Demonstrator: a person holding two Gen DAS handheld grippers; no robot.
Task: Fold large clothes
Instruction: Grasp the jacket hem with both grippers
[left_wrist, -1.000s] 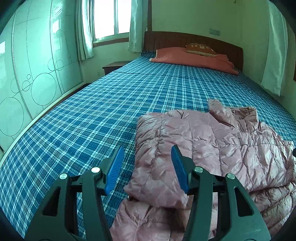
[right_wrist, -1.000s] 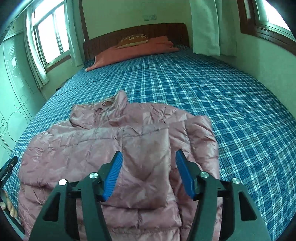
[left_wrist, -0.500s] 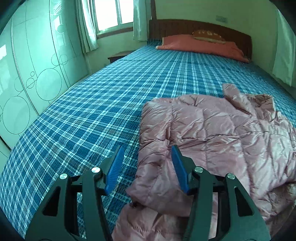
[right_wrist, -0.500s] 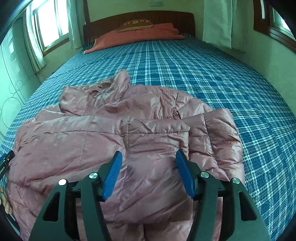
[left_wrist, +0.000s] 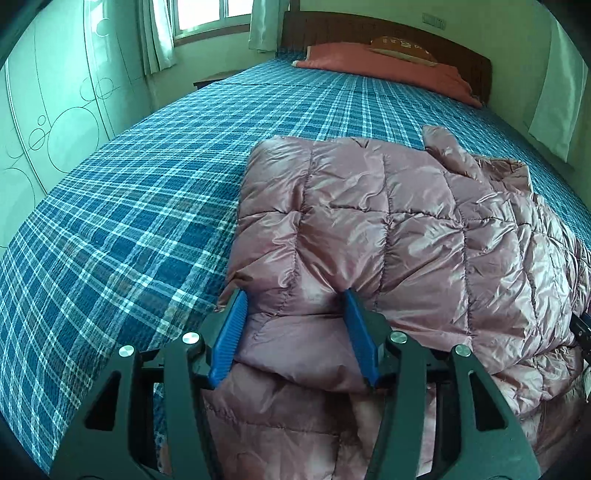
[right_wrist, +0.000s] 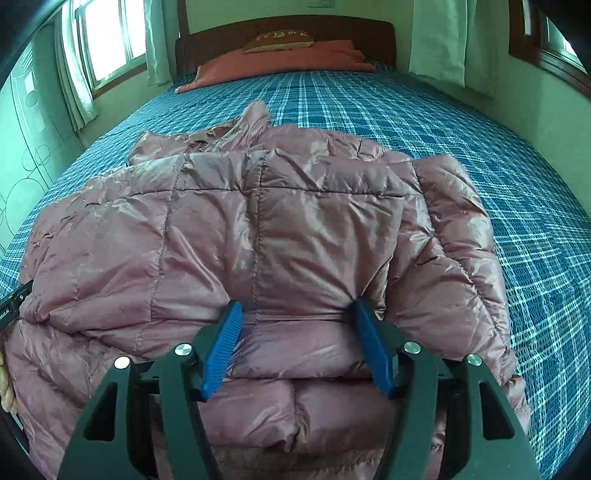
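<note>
Plaid bed (left_wrist: 122, 236) lies bare beside the puffy jacket (left_wrist: 406, 229); pillow (left_wrist: 388, 70) far off.

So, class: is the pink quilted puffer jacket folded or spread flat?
Folded: the pink quilted puffer jacket has one layer doubled over another, its edge between both grippers' fingers.

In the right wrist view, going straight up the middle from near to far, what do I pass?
Right gripper, pink puffer jacket, blue plaid bedsheet, orange-red blanket, brown patterned pillow, wooden headboard.

Both grippers (left_wrist: 293, 301) (right_wrist: 297, 310) lower, now astride the jacket (left_wrist: 406, 229) edge; right jaws wider
</note>
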